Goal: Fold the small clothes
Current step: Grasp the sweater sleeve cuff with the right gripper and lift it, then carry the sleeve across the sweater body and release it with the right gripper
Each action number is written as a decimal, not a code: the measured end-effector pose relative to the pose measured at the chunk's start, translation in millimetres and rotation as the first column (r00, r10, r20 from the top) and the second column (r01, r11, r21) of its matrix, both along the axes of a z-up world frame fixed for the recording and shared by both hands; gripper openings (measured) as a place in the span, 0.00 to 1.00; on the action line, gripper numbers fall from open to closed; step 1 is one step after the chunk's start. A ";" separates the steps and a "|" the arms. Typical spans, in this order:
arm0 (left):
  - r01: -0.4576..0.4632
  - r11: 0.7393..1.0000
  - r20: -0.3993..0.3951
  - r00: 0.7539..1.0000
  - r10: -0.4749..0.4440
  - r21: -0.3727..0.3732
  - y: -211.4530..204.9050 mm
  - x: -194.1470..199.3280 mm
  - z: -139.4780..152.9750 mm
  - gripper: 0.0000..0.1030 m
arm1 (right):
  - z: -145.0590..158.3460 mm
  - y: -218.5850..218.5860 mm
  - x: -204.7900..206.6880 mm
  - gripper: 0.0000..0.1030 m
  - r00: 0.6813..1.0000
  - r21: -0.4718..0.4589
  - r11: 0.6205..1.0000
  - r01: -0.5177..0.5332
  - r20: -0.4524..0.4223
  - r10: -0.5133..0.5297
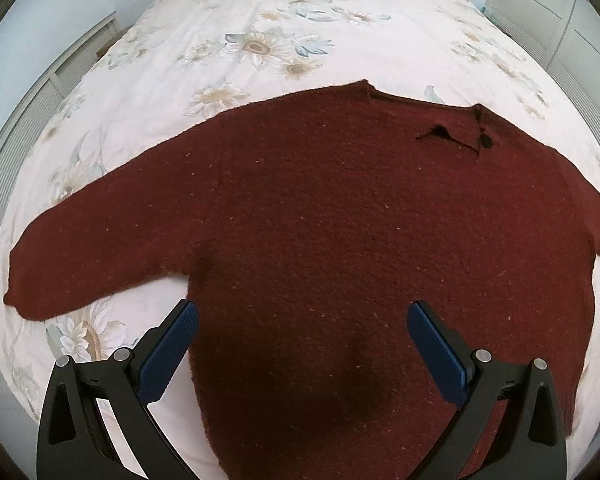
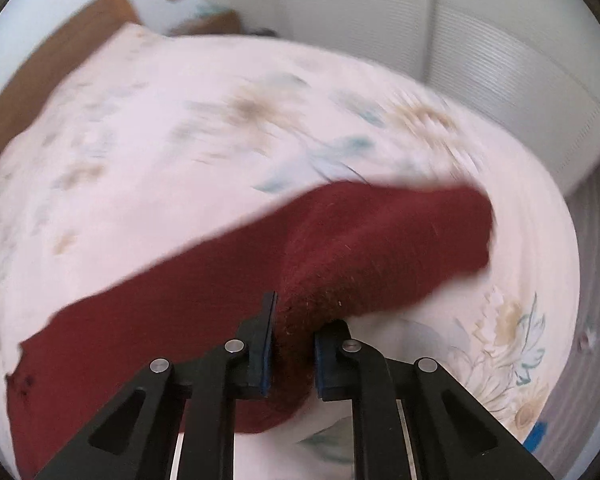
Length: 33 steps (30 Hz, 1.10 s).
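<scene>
A dark red knitted sweater (image 1: pixel 340 208) lies spread flat on the floral bedspread (image 1: pixel 260 20), neck away from me, one sleeve stretched out to the left. My left gripper (image 1: pixel 302 320) is open and empty above the sweater's lower body, its blue pads (image 1: pixel 168 352) wide apart. In the right wrist view my right gripper (image 2: pixel 294 320) is shut on a bunched fold of the sweater's sleeve (image 2: pixel 380 236), lifted off the bedspread (image 2: pixel 180 140). That view is motion-blurred.
A wooden headboard (image 2: pixel 60 36) stands at the far end of the bed. White slatted wardrobe doors (image 2: pixel 500 40) stand close beside the bed on the right, and white panels (image 1: pixel 32 120) line the left side.
</scene>
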<state>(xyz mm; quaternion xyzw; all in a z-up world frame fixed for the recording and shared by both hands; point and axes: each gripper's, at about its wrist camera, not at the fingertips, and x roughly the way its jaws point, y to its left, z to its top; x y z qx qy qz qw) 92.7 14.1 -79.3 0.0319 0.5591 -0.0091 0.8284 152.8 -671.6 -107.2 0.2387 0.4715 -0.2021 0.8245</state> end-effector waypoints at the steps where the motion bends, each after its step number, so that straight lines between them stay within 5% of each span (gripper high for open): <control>1: 0.000 1.000 0.000 1.000 0.000 -0.005 1.1 -0.3 0.9 0.99 | 12.8 11.8 1.3 0.15 0.999 -0.015 0.999 -0.031 0.025 0.032; 8: 0.005 1.000 0.026 1.000 -0.004 -0.015 7.8 -2.8 9.0 0.99 | 92.3 117.6 35.4 0.14 0.952 -0.097 0.963 -0.253 0.151 0.266; 16: 0.002 1.000 0.060 0.998 -0.001 -0.016 21.2 -0.8 15.7 0.99 | 130.9 239.5 73.0 0.14 0.862 -0.105 0.889 -0.446 0.217 0.458; 25: 0.001 1.000 0.082 0.997 -0.001 -0.002 32.2 4.6 17.5 0.99 | 86.7 355.1 98.2 0.14 0.771 -0.058 0.783 -0.620 0.142 0.621; 33: -0.021 1.000 0.068 0.997 0.022 -0.008 41.9 8.1 7.0 0.99 | -2.7 413.1 98.0 0.14 0.717 0.030 0.717 -0.697 -0.010 0.697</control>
